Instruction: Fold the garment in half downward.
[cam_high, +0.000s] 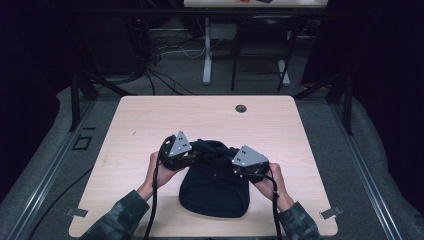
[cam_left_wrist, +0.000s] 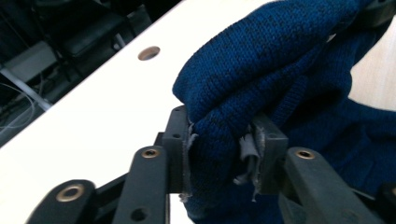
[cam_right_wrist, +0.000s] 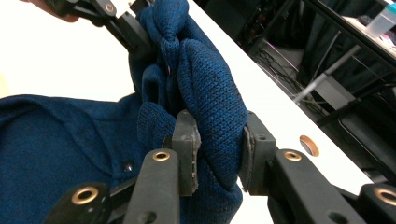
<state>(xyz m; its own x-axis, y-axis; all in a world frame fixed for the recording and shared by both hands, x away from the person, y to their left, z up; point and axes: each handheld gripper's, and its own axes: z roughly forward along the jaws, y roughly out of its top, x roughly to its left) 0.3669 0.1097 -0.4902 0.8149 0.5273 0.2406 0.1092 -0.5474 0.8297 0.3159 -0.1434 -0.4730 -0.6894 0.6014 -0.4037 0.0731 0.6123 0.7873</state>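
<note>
A dark blue knitted garment (cam_high: 215, 192) lies bunched on the front middle of the pale wooden table (cam_high: 150, 117). My left gripper (cam_high: 194, 152) sits at the garment's upper left and my right gripper (cam_high: 231, 162) at its upper right, each held by a hand. In the left gripper view the jaws (cam_left_wrist: 222, 144) pinch a raised fold of the blue knit (cam_left_wrist: 280, 56) between their pads. In the right gripper view the jaws (cam_right_wrist: 219, 149) clamp another thick fold, with the rest of the garment (cam_right_wrist: 46, 149) spread below. The left gripper (cam_right_wrist: 130, 23) grips the same bunched cloth farther off.
A round cable hole (cam_high: 241, 108) sits near the table's far edge. Bare tabletop runs left, right and beyond the garment. Behind the table stand another desk's legs (cam_high: 206, 55), loose cables (cam_high: 165, 50) on the floor and dark frame bars (cam_high: 75, 100).
</note>
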